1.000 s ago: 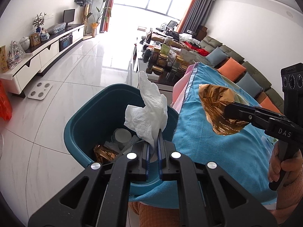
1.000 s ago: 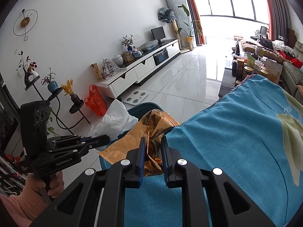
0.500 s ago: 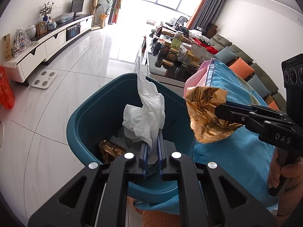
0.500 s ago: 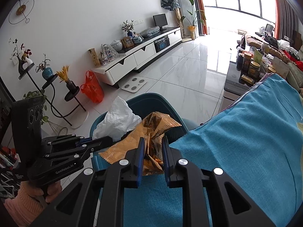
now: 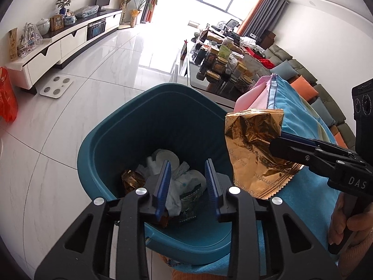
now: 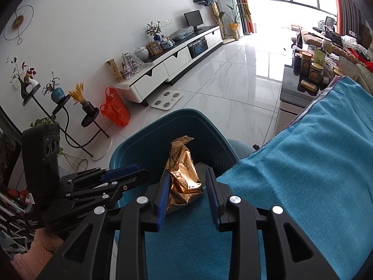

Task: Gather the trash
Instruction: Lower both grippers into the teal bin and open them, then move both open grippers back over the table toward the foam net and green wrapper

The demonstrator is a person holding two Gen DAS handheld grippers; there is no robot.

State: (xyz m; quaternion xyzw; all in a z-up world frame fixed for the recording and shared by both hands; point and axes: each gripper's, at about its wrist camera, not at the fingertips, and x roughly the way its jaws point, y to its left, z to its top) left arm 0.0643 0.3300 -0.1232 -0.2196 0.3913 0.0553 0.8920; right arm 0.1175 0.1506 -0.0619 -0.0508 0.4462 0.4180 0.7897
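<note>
Left gripper [image 5: 190, 182] is spread wide over the bin [image 5: 98, 140], holding nothing. Right gripper [image 6: 187, 193] is spread wide; the gold wrapper [image 6: 183, 175] sits between its fingers at the bin's edge.

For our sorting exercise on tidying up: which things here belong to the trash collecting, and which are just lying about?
Part of the job: teal bin, gold wrapper, white tissue, left gripper, right gripper.
Just lying about: floor scale, orange bag, jars, blue cloth.

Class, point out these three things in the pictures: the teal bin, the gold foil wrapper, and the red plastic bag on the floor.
teal bin [image 5: 149, 116], left wrist view, inner back wall.
gold foil wrapper [image 5: 253, 137], left wrist view, crinkled middle.
red plastic bag [image 6: 115, 112], right wrist view, bag body.
</note>
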